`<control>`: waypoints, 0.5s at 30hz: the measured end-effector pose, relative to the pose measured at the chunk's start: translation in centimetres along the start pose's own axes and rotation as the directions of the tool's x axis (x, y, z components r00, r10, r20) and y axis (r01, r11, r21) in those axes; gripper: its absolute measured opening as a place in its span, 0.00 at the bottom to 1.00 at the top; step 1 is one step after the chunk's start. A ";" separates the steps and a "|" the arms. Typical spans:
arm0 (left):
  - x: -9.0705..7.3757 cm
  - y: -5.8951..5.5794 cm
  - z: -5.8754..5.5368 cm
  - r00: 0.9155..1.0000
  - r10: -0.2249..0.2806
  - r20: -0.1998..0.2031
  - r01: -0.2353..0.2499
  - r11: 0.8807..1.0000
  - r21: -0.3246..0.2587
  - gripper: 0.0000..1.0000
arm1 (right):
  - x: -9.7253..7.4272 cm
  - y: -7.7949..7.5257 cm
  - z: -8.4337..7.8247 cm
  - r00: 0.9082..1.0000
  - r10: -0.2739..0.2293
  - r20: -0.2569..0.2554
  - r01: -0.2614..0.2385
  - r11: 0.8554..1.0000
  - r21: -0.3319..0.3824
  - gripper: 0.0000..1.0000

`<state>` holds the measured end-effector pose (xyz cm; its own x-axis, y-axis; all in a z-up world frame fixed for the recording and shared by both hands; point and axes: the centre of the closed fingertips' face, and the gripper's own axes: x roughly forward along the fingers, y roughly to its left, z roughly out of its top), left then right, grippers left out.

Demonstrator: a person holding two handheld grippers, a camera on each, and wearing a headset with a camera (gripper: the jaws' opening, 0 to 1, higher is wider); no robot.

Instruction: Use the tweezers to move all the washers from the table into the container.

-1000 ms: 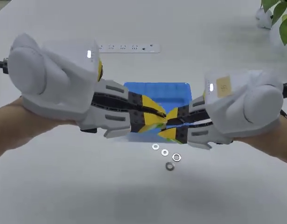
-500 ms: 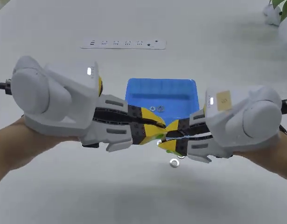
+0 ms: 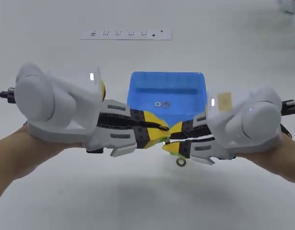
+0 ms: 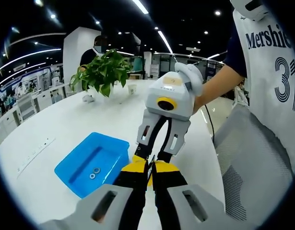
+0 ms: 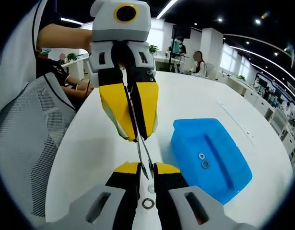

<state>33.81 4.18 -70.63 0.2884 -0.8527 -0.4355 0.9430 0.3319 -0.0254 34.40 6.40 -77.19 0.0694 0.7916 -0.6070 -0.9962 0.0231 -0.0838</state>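
Note:
Thin metal tweezers (image 5: 137, 143) stick out from the yellow jaws of my left gripper (image 3: 161, 133), which is shut on them. My right gripper (image 3: 172, 139) faces it tip to tip, its jaws closed around the tweezers' points. In the head view both sit at the near edge of the blue container (image 3: 137, 81), which has two washers (image 3: 162, 104) inside. One washer (image 3: 181, 162) lies on the table just under the right gripper. The right gripper view has a washer (image 5: 148, 203) on the table between its own jaws (image 5: 146, 170).
A white power strip (image 3: 125, 34) lies far behind the container. A potted plant (image 4: 101, 72) stands at the table's far side. A mesh chair (image 5: 27, 143) is beside the table edge.
The head camera has tilted, so the container sits lower and its two washers show. The joined grippers now cover most of the washers on the table. Neither grip has changed.

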 end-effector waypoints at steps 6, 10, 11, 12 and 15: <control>0.3 0.5 -0.3 1.000 0.006 -0.008 -0.006 1.000 -0.007 0.07 | 0.4 -0.5 -0.3 1.000 -0.004 -0.006 0.005 1.000 0.009 0.12; 0.5 0.7 -0.4 1.000 0.008 -0.013 -0.008 1.000 -0.010 0.07 | 0.5 -0.8 -0.5 1.000 -0.003 0.000 0.003 1.000 0.027 0.13; 0.5 0.8 -0.5 1.000 0.007 -0.014 -0.007 1.000 -0.015 0.07 | 0.6 -0.8 -0.5 1.000 0.000 0.000 0.000 1.000 0.032 0.13; 0.6 0.9 -0.5 1.000 0.008 -0.014 -0.008 1.000 -0.016 0.07 | 0.7 -0.8 -0.6 1.000 0.001 -0.002 -0.001 0.999 0.034 0.13; 0.7 1.0 -0.7 1.000 0.006 -0.020 -0.006 1.000 -0.023 0.07 | 0.8 -0.8 -0.8 1.000 0.006 -0.004 -0.006 0.999 0.040 0.14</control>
<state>34.79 4.24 -71.61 0.2907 -0.8426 -0.4534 0.9370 0.3466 -0.0432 35.29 6.59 -78.23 0.0634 0.7892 -0.6109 -0.9979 0.0424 -0.0488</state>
